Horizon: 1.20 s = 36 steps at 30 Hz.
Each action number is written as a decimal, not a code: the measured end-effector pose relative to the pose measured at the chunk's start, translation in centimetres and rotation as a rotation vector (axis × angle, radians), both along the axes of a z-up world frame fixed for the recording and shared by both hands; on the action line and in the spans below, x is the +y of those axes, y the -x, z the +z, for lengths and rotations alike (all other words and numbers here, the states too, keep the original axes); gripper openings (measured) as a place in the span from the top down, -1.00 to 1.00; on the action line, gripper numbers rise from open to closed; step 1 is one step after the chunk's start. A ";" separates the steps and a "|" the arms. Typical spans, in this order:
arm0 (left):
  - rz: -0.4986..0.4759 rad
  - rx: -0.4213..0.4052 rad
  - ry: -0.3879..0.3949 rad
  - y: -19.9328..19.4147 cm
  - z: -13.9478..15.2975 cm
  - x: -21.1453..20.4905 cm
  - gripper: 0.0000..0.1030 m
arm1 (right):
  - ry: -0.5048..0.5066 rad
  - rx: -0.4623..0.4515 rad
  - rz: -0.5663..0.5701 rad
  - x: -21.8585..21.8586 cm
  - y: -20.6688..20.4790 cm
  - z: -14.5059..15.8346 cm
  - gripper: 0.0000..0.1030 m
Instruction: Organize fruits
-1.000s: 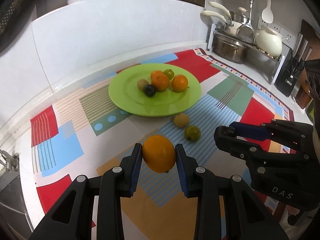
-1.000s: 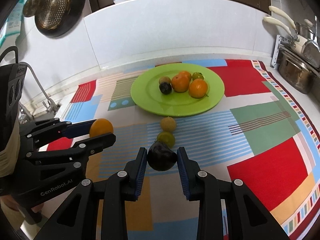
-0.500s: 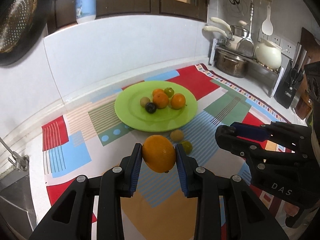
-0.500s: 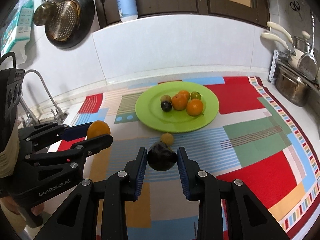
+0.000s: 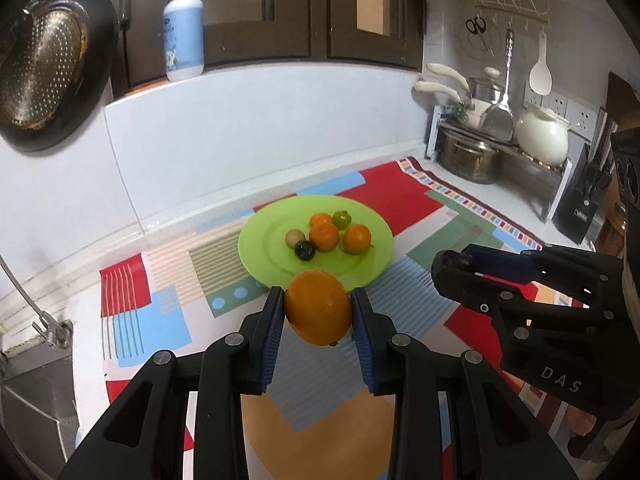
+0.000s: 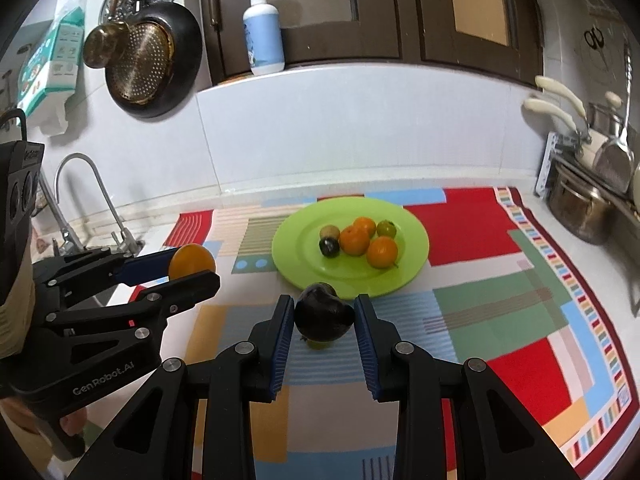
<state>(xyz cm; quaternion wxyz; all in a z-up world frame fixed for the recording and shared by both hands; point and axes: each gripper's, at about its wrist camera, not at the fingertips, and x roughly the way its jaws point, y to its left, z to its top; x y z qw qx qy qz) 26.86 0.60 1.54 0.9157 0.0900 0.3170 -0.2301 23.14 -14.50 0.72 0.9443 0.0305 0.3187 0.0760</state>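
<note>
Both grippers are pinching fruit: our left gripper (image 5: 318, 312) clamps a large round orange (image 5: 318, 307) between its blue pads, and our right gripper (image 6: 324, 318) clamps a dark purple, lumpy fruit (image 6: 324, 316). Beyond them, at the far middle of the multicoloured patterned mat (image 6: 480, 320), sits a round lime-green plate (image 6: 304, 264). On it we see three small oranges (image 6: 382, 252), a green-yellow fruit (image 6: 386, 228), a small tan fruit (image 6: 329, 232) and a small dark fruit (image 6: 329, 246), clustered together. We hold both grippers above the mat, side by side, tilted downward toward the plate's near edge.
</note>
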 end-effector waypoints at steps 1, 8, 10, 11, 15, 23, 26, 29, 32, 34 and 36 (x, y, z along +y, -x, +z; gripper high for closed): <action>0.003 -0.005 0.001 0.0 0.1 -0.1 0.35 | 0.002 -0.006 0.004 -0.2 0.0 0.2 0.38; 0.036 -0.027 0.010 -0.6 0.9 -1.1 0.35 | 0.009 -0.032 0.030 -1.1 -0.8 1.2 0.38; 0.048 -0.031 0.013 -0.8 1.1 -1.4 0.35 | 0.015 -0.040 0.037 -1.3 -1.1 1.4 0.38; 0.052 -0.032 0.015 -0.9 1.2 -1.5 0.35 | 0.016 -0.044 0.040 -1.5 -1.3 1.5 0.38; 0.073 -0.045 0.019 -1.6 1.5 -2.1 0.35 | 0.017 -0.057 0.059 -2.0 -2.2 1.9 0.38; 0.112 -0.046 0.032 -3.6 1.9 -2.7 0.35 | 0.016 -0.064 0.095 -2.6 -4.5 2.4 0.38; 0.122 -0.040 0.039 -4.4 1.9 -3.0 0.35 | 0.016 -0.067 0.104 -2.8 -5.5 2.6 0.38; 0.127 -0.037 0.040 -5.2 1.8 -3.3 0.35 | 0.010 -0.066 0.110 -3.0 -6.4 2.7 0.38; 0.127 -0.035 0.039 -5.9 1.7 -3.6 0.35 | 0.007 -0.064 0.113 -3.2 -7.3 2.6 0.38; 0.126 -0.031 0.037 -6.4 1.6 -3.8 0.35 | 0.003 -0.060 0.116 -3.4 -8.0 2.4 0.38; 0.127 -0.023 0.037 -7.1 1.4 -3.9 0.35 | 0.002 -0.057 0.117 -3.5 -8.6 2.2 0.38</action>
